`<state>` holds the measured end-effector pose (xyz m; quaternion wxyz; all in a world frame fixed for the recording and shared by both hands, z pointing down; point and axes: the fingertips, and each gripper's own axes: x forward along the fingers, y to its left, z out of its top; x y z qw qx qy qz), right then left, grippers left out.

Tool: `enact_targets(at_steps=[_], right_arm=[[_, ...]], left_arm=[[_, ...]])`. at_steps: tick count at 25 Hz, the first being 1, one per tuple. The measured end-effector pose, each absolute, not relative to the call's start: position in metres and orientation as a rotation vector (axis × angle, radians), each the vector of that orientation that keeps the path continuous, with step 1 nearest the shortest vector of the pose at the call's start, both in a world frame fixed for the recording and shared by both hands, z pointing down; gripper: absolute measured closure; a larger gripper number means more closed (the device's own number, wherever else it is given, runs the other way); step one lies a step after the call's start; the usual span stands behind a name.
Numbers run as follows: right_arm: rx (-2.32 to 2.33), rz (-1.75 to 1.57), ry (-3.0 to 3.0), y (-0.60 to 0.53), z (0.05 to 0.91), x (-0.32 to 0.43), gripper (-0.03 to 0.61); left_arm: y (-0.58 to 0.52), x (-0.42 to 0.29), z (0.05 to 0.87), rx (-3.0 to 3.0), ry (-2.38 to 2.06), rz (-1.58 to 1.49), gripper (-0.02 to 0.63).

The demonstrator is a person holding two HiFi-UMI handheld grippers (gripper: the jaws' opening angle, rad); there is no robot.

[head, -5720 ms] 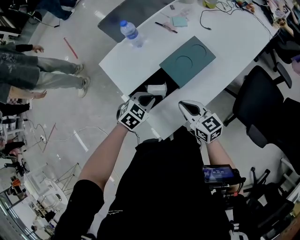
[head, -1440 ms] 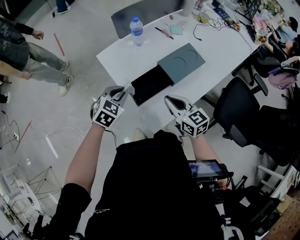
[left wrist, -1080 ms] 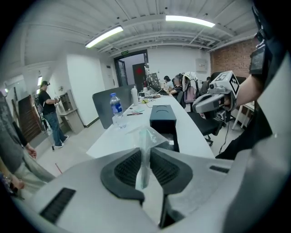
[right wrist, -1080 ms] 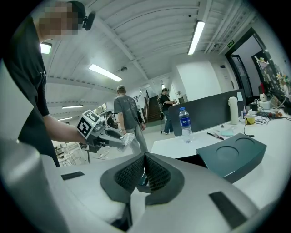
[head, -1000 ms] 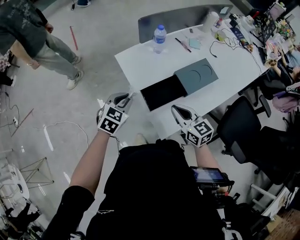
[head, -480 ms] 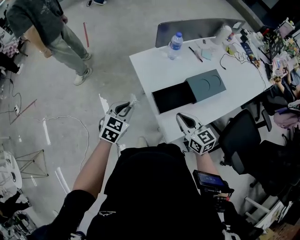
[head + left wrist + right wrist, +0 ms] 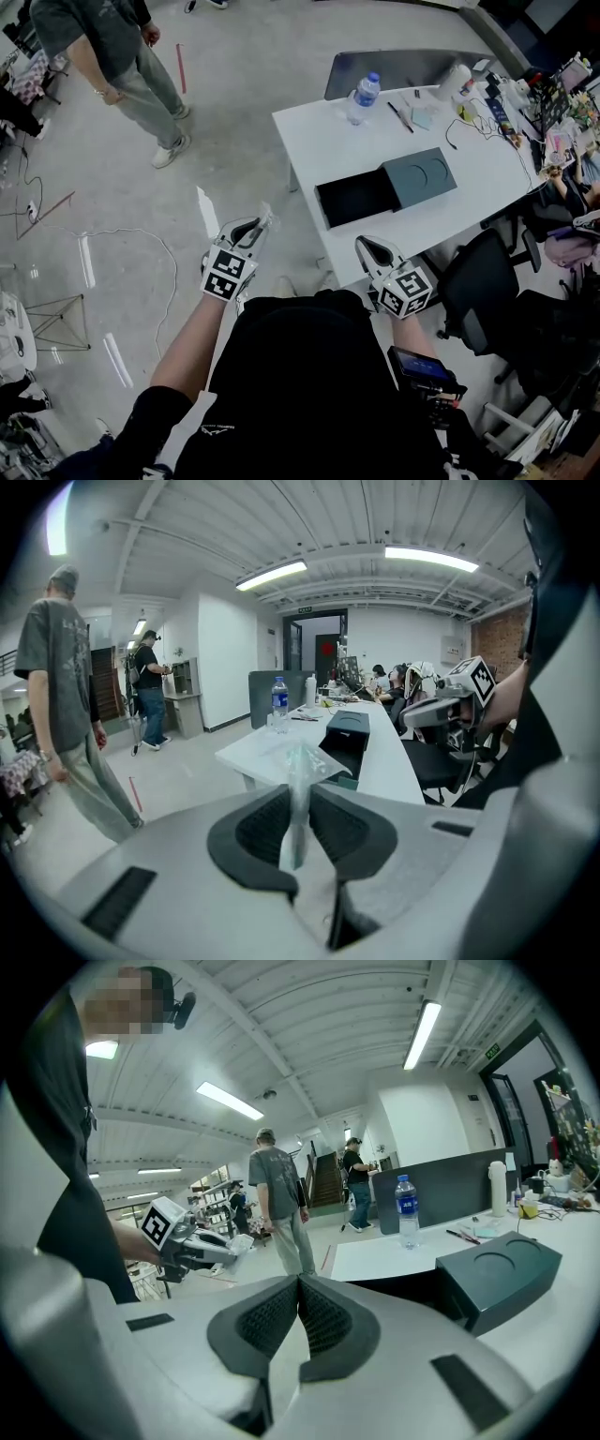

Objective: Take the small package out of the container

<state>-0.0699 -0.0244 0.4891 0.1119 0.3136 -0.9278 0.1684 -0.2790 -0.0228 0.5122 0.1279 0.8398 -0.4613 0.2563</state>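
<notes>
Readable text: we find none.
Bottle label (image 7: 362, 97): too small for us to read.
Door sign (image 7: 307, 608): blurred.

Bright ceiling strips (image 7: 271, 575) — sharp (fisheye edges).

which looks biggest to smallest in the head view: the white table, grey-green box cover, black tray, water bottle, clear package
1. white rectangular table
2. grey-green box cover and black open tray: about alike, unranked
3. clear plastic water bottle
4. small clear plastic package in the left gripper, smallest even though nearer the camera
</notes>
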Motion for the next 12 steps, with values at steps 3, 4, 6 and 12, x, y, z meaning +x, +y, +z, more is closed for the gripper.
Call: enact_targets(at_steps=[3,4,6,12], right_arm=[[0.929,0.494,-2.719,-0.018,0.488,-0.073,0.552],[0.934,0.494,-2.718,-0.017,0.488,-0.074,0.552],[0.943,0.495,-2.717,-0.015,0.489,-0.075,0.552],[0.969,0.491,-2.702,-0.014,0.490,-0.074,0.552]], left_arm=[[-0.017,-0.281,0.513,2.444,-1.337,0.727,0.545],[-0.015,-0.281,0.514,2.444,-1.330,0.726,0.545],[-0.012,-0.281,0.518,2.443,-1.317,0.724,0.545],[-0.013,-0.281,0.523,2.456,-1.296,0.713,0.545]])
